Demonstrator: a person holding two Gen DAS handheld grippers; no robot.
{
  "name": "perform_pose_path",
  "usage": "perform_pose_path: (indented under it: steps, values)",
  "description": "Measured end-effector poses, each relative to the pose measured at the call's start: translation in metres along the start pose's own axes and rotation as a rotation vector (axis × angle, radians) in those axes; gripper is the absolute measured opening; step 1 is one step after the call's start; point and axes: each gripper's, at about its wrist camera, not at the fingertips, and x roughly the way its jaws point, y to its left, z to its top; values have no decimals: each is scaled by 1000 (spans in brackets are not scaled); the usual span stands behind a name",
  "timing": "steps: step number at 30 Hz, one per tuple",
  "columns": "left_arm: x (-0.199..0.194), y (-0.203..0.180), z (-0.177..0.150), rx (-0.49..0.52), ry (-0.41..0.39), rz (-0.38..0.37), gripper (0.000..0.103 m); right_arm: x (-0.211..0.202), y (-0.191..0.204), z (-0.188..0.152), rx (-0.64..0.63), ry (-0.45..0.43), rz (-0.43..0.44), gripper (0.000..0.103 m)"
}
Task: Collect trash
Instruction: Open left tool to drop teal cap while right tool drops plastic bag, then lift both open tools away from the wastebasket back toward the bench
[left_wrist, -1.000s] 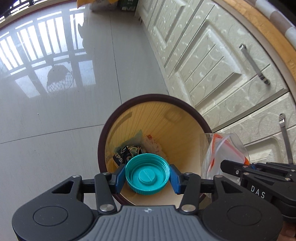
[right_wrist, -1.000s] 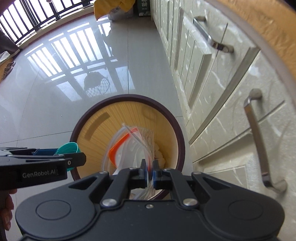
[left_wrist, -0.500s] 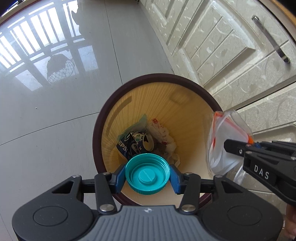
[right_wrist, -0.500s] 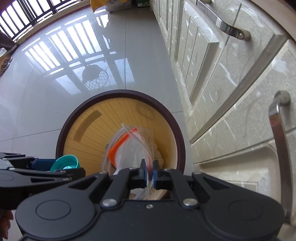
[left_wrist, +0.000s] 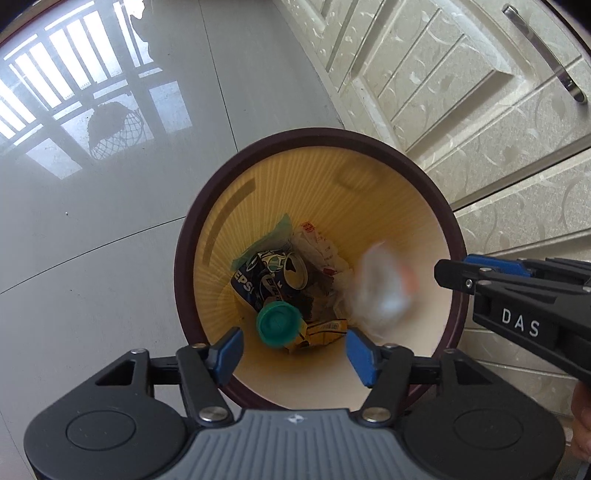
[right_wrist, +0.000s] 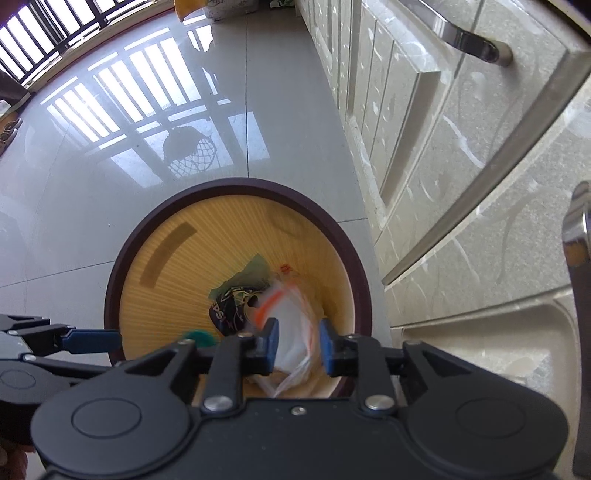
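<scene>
Both grippers hang over a round waste bin (left_wrist: 184, 258) (right_wrist: 110, 295) with a dark rim and yellow ribbed inside. My left gripper (left_wrist: 291, 350) has its jaws opening with nothing between them; the teal bottle cap (left_wrist: 279, 323) lies down in the bin on a yellow wrapper. My right gripper (right_wrist: 297, 347) also has its jaws opening; the clear plastic bag with orange print (right_wrist: 291, 328) (left_wrist: 384, 291) is blurred, falling free inside the bin. A crushed dark soda can (left_wrist: 269, 280) and white wrappers lie at the bottom.
Cream cabinet doors (left_wrist: 443, 92) (right_wrist: 461, 166) with metal handles (right_wrist: 469, 40) stand close on the right of the bin. Glossy grey floor tiles (left_wrist: 110, 203) spread to the left. The right gripper's body (left_wrist: 524, 306) reaches over the bin's right rim.
Both grippers have opened. The teal cap has dropped from the left one into the bin, and the plastic bag has left the right one and is falling in.
</scene>
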Motion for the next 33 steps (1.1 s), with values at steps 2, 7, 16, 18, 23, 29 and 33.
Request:
perform_pose_path:
  steps: [2,7,16,18,23,29,33]
  values:
    - [-1,0,-1,2,5,2,66,-2,0,0,2,-1,-3,26]
    - [-6,2,-5,-1,10,8,68,-7,-2,-2,25,6,-12,27]
    - [-17,3,-10,-8,-9,24,72,-26,0,-12,-17,11,-14,35]
    - [-20,4,-12,-11,-13,30,73,-30,2,-15,-30,8,-16,37]
    - [-27,9,-15,-26,-24,35,76,-40,3,-20,-36,0,-14,46]
    - [-34,16,-21,-49,-34,43,81,-45,-1,-27,-21,-1,-35,55]
    - [-37,17,-25,-51,-40,43,89,-50,-2,-33,-19,-6,-48,62]
